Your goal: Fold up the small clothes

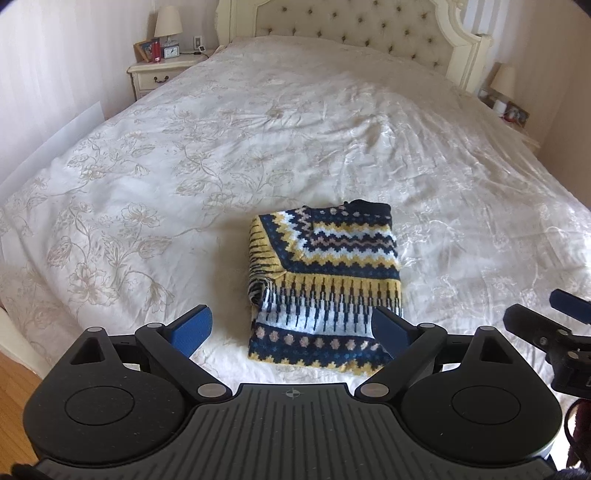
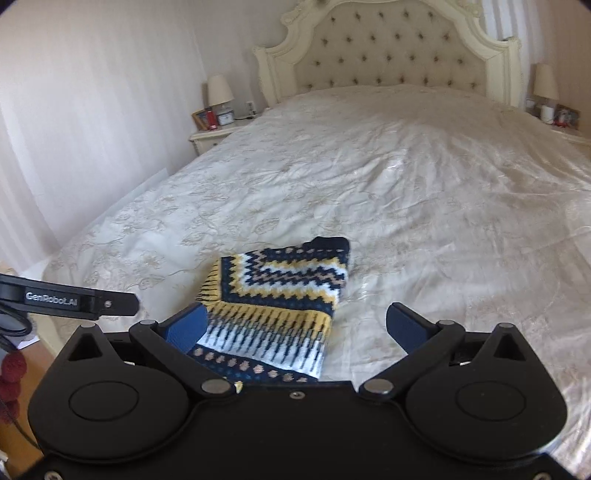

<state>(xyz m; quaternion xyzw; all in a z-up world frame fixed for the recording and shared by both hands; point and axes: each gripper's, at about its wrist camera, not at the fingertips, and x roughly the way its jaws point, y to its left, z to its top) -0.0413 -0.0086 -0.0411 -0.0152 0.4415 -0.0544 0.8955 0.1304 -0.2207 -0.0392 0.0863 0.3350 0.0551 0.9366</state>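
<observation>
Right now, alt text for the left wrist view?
A folded navy, yellow and white patterned knit sweater lies on a cream floral bedspread, just ahead of the open, empty left tongs. The right tongs show at the right edge; a tufted headboard stands behind.

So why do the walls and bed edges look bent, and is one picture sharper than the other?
Left wrist view: fisheye lens bows the bed edges; the sweater is crisp; daylight gives soft sheen, no harsh shadows. Right wrist view: same curving, dark corners, the sweater slightly smeared, glare on the bedspread's right side.
</observation>
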